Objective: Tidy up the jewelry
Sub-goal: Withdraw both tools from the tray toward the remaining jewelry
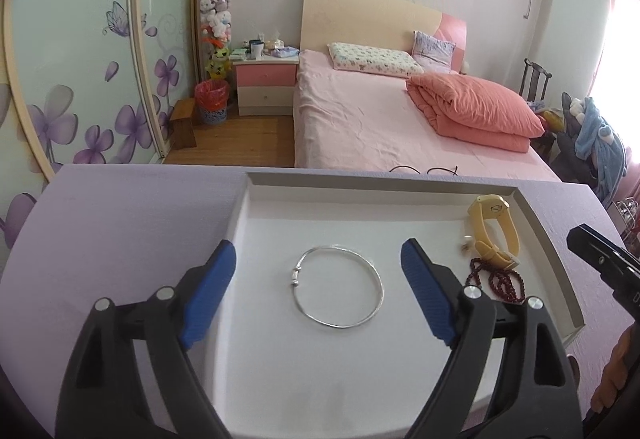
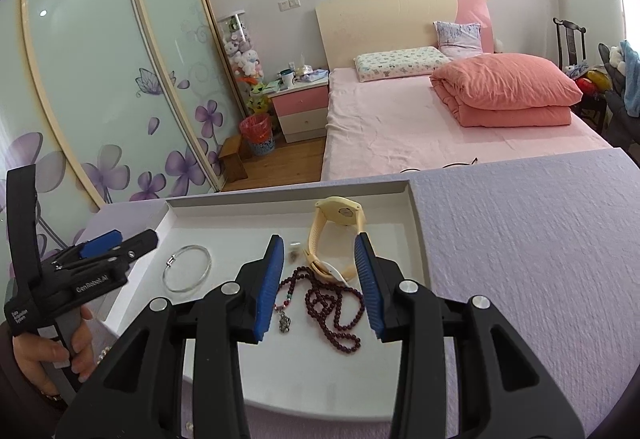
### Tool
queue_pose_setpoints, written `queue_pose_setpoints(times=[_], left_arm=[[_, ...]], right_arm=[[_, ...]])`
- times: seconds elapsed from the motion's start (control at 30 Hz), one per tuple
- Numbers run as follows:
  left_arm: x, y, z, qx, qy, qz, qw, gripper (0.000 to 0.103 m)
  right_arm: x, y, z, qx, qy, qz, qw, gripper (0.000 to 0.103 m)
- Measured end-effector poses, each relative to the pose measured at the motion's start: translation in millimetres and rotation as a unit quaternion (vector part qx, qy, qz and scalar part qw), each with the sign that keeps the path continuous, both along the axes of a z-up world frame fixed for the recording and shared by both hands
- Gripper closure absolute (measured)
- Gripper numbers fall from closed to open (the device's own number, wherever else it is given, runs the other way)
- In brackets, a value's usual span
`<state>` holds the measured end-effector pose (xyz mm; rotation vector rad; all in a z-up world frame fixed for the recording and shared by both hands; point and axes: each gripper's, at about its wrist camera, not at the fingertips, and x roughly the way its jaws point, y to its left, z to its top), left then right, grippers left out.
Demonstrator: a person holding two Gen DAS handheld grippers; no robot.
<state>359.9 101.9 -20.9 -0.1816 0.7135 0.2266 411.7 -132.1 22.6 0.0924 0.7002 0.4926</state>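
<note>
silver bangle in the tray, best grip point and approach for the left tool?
Pinch the thin wire of the bangle on its plain side, opposite the clasp, coming from above. It lies flat on the tray, too thin for a side approach. The left tool is open, nothing held.

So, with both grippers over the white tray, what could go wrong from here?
1. The silver bangle is thin and lies flat on the tray; the open left gripper may slip off it or push it away.
2. The dark red bead necklace lies looped beside the yellow watch; the open right gripper may snag both together.
</note>
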Motion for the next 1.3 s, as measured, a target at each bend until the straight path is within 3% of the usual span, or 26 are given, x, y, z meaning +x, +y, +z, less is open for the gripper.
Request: queue_pose_setpoints(times=[0.33,0.67,1.0,1.3], left_arm=[[-88,10,20,0.006,-0.033,0.005,0.9994,0.011],[-186,5,7,-0.012,-0.034,-0.009,0.9993,0.007],[-233,-29,-12,-0.005,-0.037,-0.037,0.9986,0.005],[-233,-53,-22,0.000,-0.028,-0.066,0.9974,0.004]], right_arm=[[-48,-27,10,0.005,-0.010,-0.003,1.000,0.058],[-103,-49,-8,-0.009,0.000,-0.006,1.000,0.047],[-122,-60,-37,-0.040,0.030,-0.006,0.999,0.040],[-120,-56,-55,-0.076,0.051,0.002,0.996,0.033]])
